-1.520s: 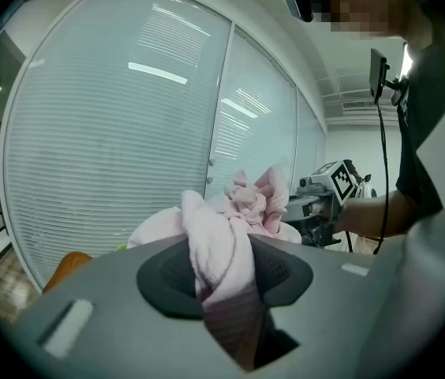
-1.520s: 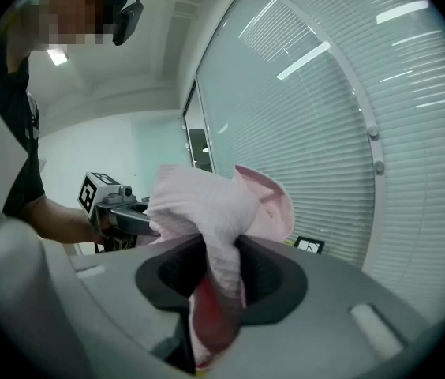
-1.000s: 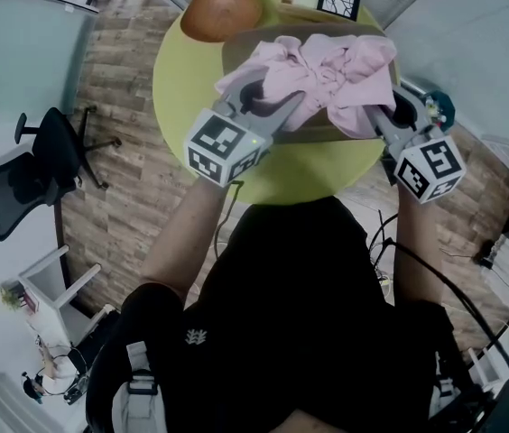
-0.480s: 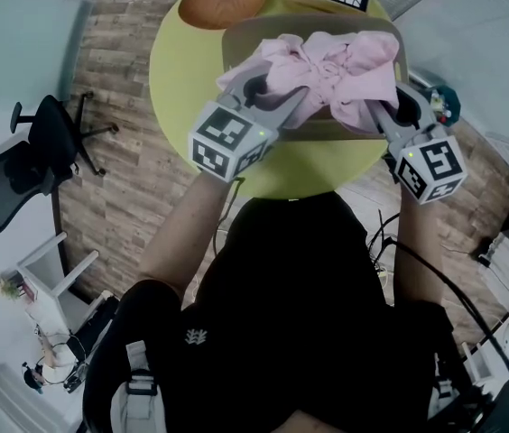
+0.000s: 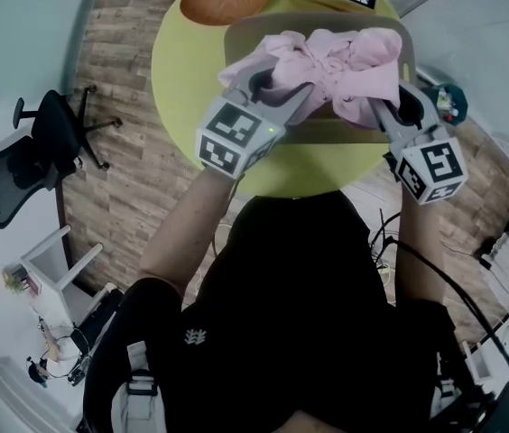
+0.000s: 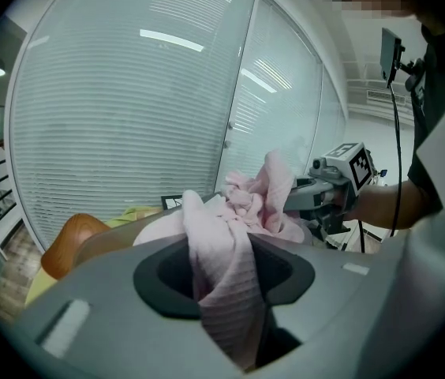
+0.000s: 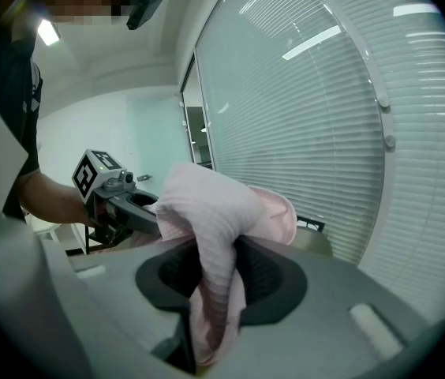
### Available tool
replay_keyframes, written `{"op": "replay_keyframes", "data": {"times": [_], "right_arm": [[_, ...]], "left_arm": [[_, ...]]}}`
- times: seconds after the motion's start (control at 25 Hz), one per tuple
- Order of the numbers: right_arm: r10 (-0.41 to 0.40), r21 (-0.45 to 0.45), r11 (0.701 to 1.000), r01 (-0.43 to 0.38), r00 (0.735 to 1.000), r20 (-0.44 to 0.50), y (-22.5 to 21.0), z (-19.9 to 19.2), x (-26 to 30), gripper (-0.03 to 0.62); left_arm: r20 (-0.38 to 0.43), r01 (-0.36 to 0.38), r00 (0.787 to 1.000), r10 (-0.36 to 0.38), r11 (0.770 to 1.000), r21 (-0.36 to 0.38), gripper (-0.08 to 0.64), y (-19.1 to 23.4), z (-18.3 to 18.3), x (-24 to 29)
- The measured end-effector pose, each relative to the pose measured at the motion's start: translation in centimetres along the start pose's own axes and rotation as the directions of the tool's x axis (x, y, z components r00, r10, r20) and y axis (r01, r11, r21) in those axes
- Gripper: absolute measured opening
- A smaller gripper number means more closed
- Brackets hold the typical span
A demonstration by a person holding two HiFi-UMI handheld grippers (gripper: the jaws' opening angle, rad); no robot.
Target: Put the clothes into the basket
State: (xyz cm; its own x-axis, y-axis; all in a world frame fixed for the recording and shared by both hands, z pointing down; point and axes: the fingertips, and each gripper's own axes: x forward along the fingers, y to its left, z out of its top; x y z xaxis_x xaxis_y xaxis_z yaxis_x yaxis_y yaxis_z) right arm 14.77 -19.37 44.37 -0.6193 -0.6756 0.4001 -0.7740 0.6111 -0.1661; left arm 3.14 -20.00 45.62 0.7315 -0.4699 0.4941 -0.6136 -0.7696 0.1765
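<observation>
Pink and soft, the cloth (image 5: 336, 57) is sitting bunched over the basket (image 5: 327, 133) at twelve o'clock. The left gripper (image 5: 275, 93) is pinching its nine o'clock end, and the right gripper (image 5: 386, 108) is pinching its three o'clock end. It is looking light and floppy, so thick folds are probably giving the best hold.

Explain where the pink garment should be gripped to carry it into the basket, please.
Grip the pink garment at its near edges, one claw from each side. It is limp and crumpled, so a bunched fold pinched at either end, as the left claw and right claw have it, should hold it gathered over the basket.
</observation>
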Motion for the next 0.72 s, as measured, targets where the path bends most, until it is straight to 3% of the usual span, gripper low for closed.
{"op": "replay_keyframes", "data": {"times": [0.16,0.24,0.4,0.52,0.72], "right_arm": [[0.006,-0.003,1.0,-0.006,1.0,0.011,0.3,0.1,0.1,0.095],[0.017,-0.016,1.0,-0.017,1.0,-0.002,0.6,-0.1,0.3,0.092],[0.035,-0.053,0.998,-0.041,0.993,-0.116,1.5,-2.3,1.7,0.091],[0.059,-0.011,0.998,-0.06,0.995,-0.078,2.1,-1.8,2.4,0.091],[0.07,-0.029,0.997,-0.072,0.995,-0.064,2.2,-0.8,2.8,0.088]], "left_arm": [[0.007,-0.018,1.0,0.018,1.0,0.017,0.178,0.2,0.2,0.1],[0.061,-0.021,0.998,0.02,1.0,0.019,0.183,0.1,1.0,-0.1],[0.204,-0.029,0.979,0.017,0.998,0.057,0.104,0.0,4.4,-0.6],[0.218,-0.044,0.976,0.028,0.997,0.068,0.104,0.7,5.2,-0.7],[0.242,-0.067,0.969,0.054,0.997,0.043,0.104,1.6,5.6,-1.4]]}}
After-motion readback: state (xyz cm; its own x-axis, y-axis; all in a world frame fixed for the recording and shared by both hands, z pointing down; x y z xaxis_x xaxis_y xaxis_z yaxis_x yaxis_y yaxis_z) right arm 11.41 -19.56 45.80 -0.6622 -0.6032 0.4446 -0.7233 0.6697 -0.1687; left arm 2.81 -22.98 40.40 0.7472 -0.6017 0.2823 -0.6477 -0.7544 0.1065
